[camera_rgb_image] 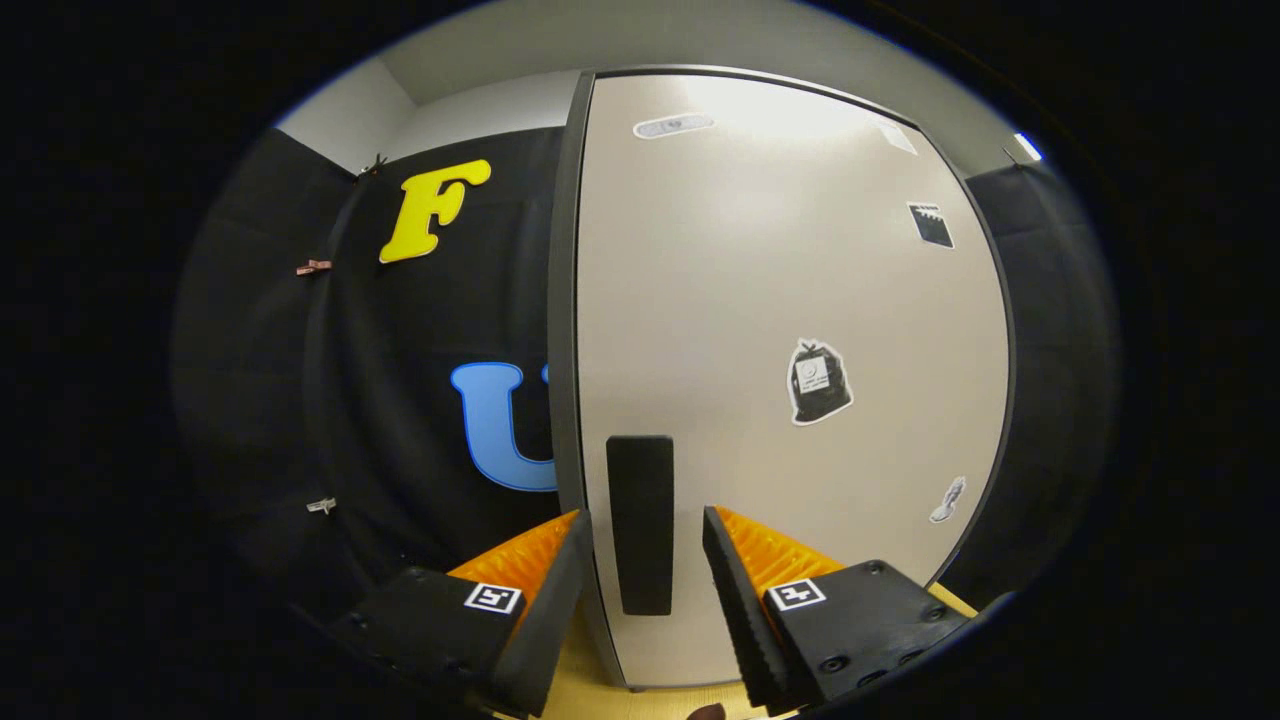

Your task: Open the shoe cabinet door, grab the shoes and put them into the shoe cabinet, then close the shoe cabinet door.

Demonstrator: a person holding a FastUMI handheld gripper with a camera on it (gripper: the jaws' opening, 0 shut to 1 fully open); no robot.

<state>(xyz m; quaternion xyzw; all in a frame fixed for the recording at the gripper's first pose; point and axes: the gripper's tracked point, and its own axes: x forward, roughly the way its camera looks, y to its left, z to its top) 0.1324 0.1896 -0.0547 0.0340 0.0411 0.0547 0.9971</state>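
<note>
Your gripper (645,560) sits low in the centre of the frame with its jaws spread wide and holding nothing, the left finger (545,590) and right finger (745,600) each showing orange ribbed backing behind a black toothed pad. What matters is the black handle (640,523) of the shoe cabinet door (780,350): it falls right in the gap between your fingers, just ahead of them, and it appears not to touch either pad. Its long axis runs upright, a slim vertical bar, so your fingers stand one to each side of it across its narrow width, which looks like the right way round for a pinch. The handle lies near the door's left edge, beside the dark grey frame strip (562,300) that runs from the top centre of the frame down to the lower centre. The pale door spreads from there over the centre and right of the frame and looks shut, with a few stickers on it, among them a dark one (818,380) right of centre. You probably need only press forward a little and bring the fingers together on the bar; the door seems to hinge on its far right side, so the pull should swing this left edge toward you. The shoes are not something you can place from here.
</note>
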